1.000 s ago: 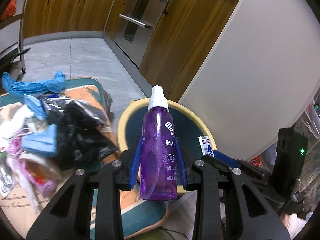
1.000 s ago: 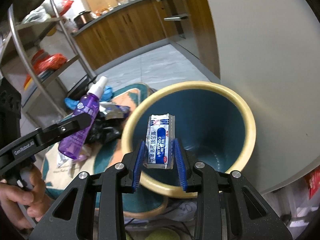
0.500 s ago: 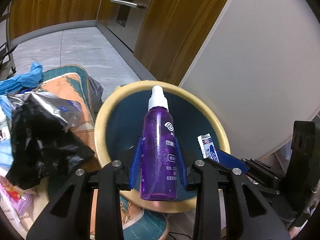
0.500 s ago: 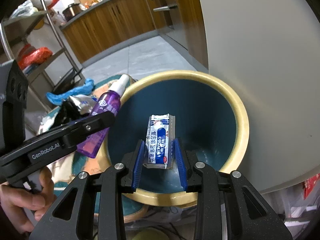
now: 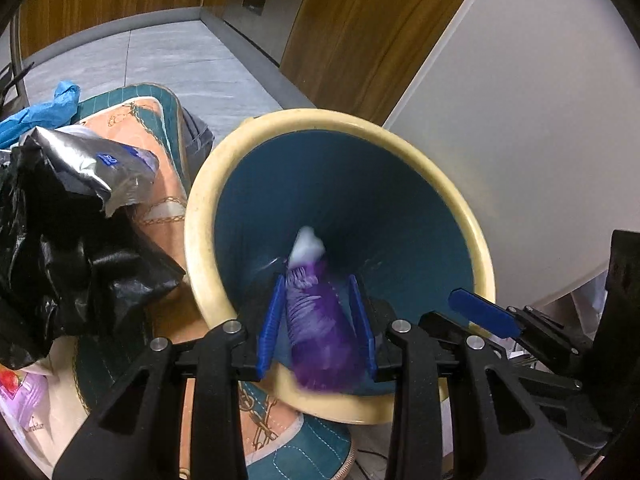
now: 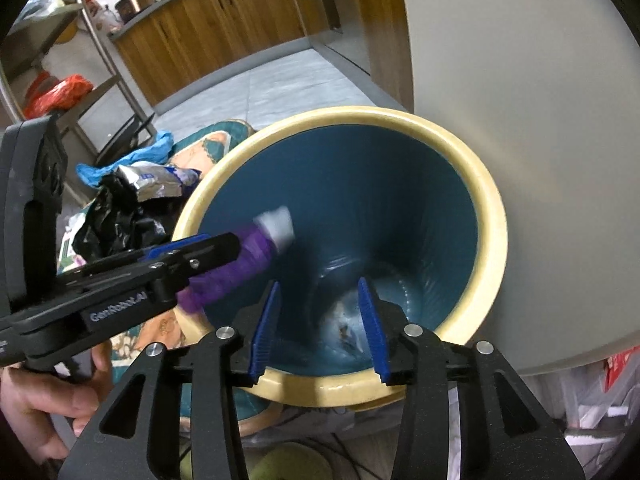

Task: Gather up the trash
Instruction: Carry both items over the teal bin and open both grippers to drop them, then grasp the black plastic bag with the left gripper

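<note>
On the far left, plenty is still uncollected: a blue glove [image 5: 38,114], a crumpled black bag [image 5: 68,256] with a silver foil packet [image 5: 86,168] on top of it, and some paper wrappers at the lower edge, all heaped on a patterned cushion [image 5: 160,208] just beside the bin [image 5: 200,200].

Moving right, the left claw [image 5: 318,316] hangs over the near rim of the bin with its blue pads parted. The purple spray bottle [image 5: 320,320] sits between them as a blur with its white cap pointing down into the bin; the pads look slightly clear of it, so I judge it is dropping in rather than being gripped.

Further right, the right claw [image 6: 318,320] is wide open and holds nothing. Below it, at the bottom of the bin, lies a blurred pale scrap [image 6: 344,328], probably a wrapper.

So two pieces look as good as binned, and the pile on the cushion remains.
</note>
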`<state>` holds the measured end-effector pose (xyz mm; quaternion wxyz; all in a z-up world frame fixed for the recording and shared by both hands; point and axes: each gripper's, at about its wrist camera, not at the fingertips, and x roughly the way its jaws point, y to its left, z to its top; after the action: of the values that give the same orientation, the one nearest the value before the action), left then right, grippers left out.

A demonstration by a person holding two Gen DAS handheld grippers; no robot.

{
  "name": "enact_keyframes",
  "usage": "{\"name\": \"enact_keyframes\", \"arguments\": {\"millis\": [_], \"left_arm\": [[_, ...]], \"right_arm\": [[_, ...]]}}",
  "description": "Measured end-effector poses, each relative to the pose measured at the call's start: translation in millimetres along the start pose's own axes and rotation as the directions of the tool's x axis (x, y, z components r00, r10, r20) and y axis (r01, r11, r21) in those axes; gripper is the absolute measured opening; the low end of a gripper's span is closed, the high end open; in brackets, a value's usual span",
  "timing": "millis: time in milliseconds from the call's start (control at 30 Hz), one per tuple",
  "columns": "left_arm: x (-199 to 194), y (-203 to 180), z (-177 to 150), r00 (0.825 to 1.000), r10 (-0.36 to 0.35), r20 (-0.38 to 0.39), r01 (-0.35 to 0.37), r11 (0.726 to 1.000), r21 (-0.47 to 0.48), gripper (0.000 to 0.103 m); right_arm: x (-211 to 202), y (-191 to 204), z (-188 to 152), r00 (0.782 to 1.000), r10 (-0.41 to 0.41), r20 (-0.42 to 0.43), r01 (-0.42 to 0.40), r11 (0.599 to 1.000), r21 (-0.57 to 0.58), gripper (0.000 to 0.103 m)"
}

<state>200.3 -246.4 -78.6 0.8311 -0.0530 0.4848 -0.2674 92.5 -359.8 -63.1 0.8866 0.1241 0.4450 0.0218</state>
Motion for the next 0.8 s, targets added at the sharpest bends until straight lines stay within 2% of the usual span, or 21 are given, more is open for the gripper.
{"name": "enact_keyframes", "arguments": {"millis": [33,167,233,300,600,800], "left_arm": [[-3.4,0.0,0.7,1.0,-0.002,0.011,0.002,1.0,0.0,0.042],[-16.9,-0.4,1.4,0.999,-0.008,0.044,0.008,1.0,0.001,0.046],[-24.2,0.4,0.3,0.998,0.001,0.059,-0.001,1.0,-0.001,0.054],[-32.7,0.6,-2.2,0.997,0.01,0.074,-0.01,1.0,0.001,0.057],[-79.4,1.4,-14.9,0.989,0.034,0.144,-0.042,0.998,0.05,0.058],[-115.4,20.4,-28.2,0.981,0.067,0.184,-0.077,0.996,0.049,0.06]], "right_arm": [[-2.1,-0.2,-0.2,1.0,-0.001,0.008,0.001,1.0,0.002,0.043],[-8.6,-2.2,-1.4,0.999,-0.013,0.031,0.013,1.0,0.009,0.044],[-11.0,-2.4,-1.7,0.999,-0.015,0.04,0.015,1.0,0.011,0.045],[-13.3,-1.5,-1.9,0.999,-0.014,0.049,0.013,1.0,0.015,0.046],[-21.8,9.9,-2.9,0.997,0.01,0.078,-0.01,1.0,-0.003,0.049],[-26.5,20.5,-5.6,0.996,0.032,0.085,-0.03,0.999,-0.029,0.049]]}}
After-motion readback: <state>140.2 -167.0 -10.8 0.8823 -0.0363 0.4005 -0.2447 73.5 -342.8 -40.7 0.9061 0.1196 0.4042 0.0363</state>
